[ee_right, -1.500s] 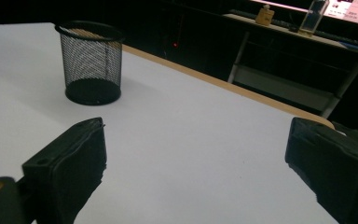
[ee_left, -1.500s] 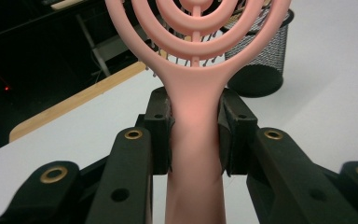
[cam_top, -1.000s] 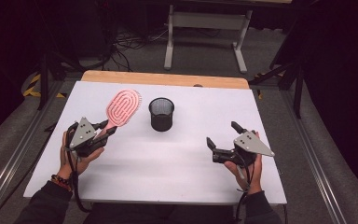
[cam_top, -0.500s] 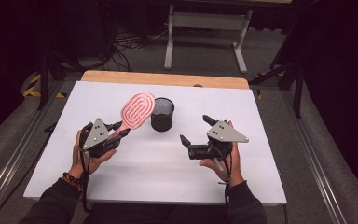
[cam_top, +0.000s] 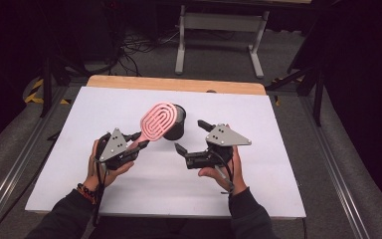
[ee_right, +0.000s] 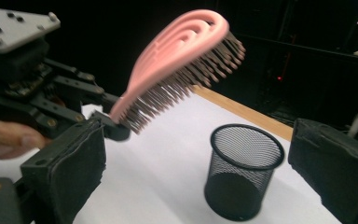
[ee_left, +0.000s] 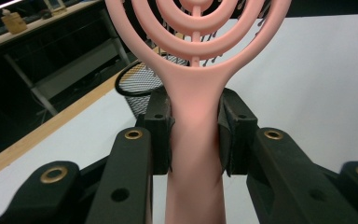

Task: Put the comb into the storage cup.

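Observation:
A pink hairbrush [cam_top: 160, 122] with a looped head is held by its handle, and my left gripper [cam_top: 138, 144] is shut on it. In the left gripper view both pads clamp the brush handle [ee_left: 196, 140]. The head is raised and tilted, its bristles facing down toward a black mesh cup [cam_top: 178, 127] standing upright on the white table [cam_top: 129, 99]. The brush head hides part of the cup's left side in the high view. My right gripper [cam_top: 189, 135] stands open just right of the cup, nothing between its jaws. In the right gripper view the cup [ee_right: 244, 172] sits between the wide pads, the brush [ee_right: 177, 51] above its left.
A wooden strip [cam_top: 174, 84] runs along the table's far edge. Beyond it a grey metal stand [cam_top: 219, 30] and cables lie on the floor. Metal rails [cam_top: 328, 149] flank the table. White surface lies free to the left, right and front of the hands.
Both hands have moved inward toward the cup. The left gripper carried the brush right until its head overlaps the cup. The right gripper shifted left and slightly up, next to the cup.

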### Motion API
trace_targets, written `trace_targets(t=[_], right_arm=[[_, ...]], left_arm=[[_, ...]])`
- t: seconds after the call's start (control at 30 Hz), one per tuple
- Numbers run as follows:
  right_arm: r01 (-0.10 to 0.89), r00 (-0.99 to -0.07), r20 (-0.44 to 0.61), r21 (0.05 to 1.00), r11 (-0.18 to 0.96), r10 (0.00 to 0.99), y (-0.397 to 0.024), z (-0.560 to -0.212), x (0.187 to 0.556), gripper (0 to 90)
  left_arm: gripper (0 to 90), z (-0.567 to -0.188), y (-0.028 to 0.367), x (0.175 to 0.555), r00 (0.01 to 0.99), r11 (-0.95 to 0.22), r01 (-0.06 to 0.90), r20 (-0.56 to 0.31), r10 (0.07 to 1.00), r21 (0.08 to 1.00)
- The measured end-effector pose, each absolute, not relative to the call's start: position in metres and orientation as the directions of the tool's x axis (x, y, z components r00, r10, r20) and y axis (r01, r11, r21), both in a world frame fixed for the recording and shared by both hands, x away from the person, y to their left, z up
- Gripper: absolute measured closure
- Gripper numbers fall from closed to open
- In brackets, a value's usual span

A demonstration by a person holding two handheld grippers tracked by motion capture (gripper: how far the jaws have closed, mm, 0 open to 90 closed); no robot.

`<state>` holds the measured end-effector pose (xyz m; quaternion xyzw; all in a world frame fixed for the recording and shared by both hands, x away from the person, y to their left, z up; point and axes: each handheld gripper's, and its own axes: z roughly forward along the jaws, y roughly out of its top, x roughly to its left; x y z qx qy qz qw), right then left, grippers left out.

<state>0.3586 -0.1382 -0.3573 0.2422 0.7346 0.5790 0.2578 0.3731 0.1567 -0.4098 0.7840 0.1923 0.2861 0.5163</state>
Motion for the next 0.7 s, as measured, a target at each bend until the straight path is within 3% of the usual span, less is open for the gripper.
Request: trace_targets(t=[0.7], right_arm=[[0.141,-0.788,0.028,0.98,0.137,0.615,-0.14,-0.363,0.364,10.6]], left_arm=[[69.4,-0.423,0.114,0.359,0.793,-0.402,-0.05,0.281,0.541,0.914]])
